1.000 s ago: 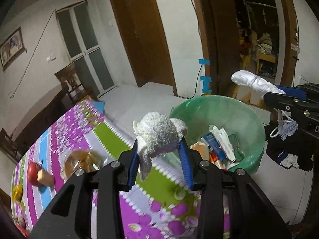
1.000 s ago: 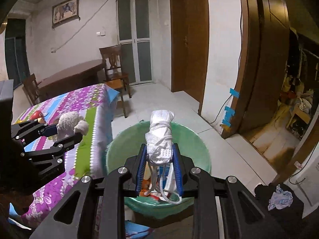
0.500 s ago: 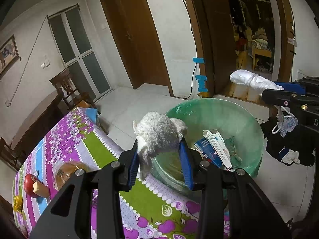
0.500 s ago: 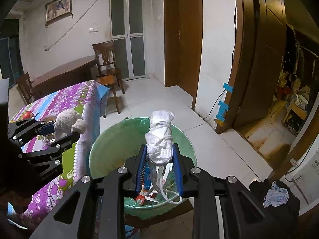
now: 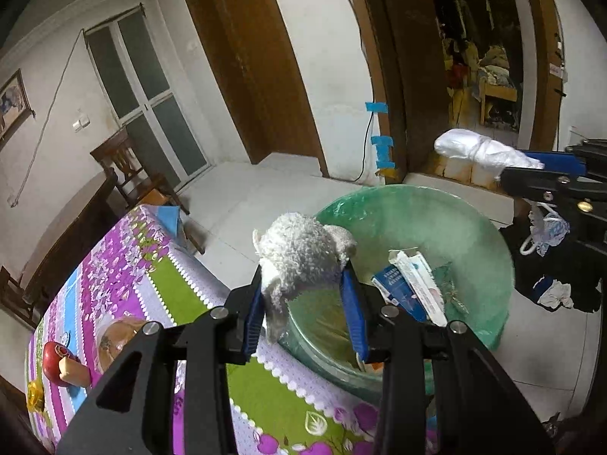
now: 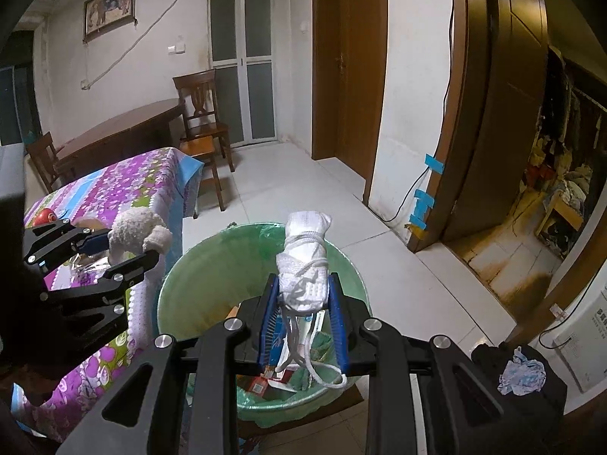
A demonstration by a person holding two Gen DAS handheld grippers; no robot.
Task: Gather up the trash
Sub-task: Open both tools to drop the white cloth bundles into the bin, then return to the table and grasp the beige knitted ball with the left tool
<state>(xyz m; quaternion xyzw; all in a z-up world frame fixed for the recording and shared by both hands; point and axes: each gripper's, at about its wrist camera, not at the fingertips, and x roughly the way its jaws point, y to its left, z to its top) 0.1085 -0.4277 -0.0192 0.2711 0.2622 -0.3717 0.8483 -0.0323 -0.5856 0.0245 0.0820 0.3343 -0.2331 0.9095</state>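
My left gripper is shut on a fluffy white cloth wad, held over the near rim of the green-lined trash bin. In the right wrist view that left gripper and its fluffy wad sit at the left, beside the bin. My right gripper is shut on a white rolled cloth bundle tied with string, above the bin's middle; loose string hangs down. From the left wrist view the bundle and right gripper show at the right. Cartons lie in the bin.
A table with a purple and green flowered cloth stands left of the bin, bearing a red apple and a plastic-wrapped item. A wooden chair and dark table stand behind. Dark clothes lie at right.
Both grippers have moved forward toward the bin with their loads; the bin now sits closer and lower under them. Neither grip has changed.
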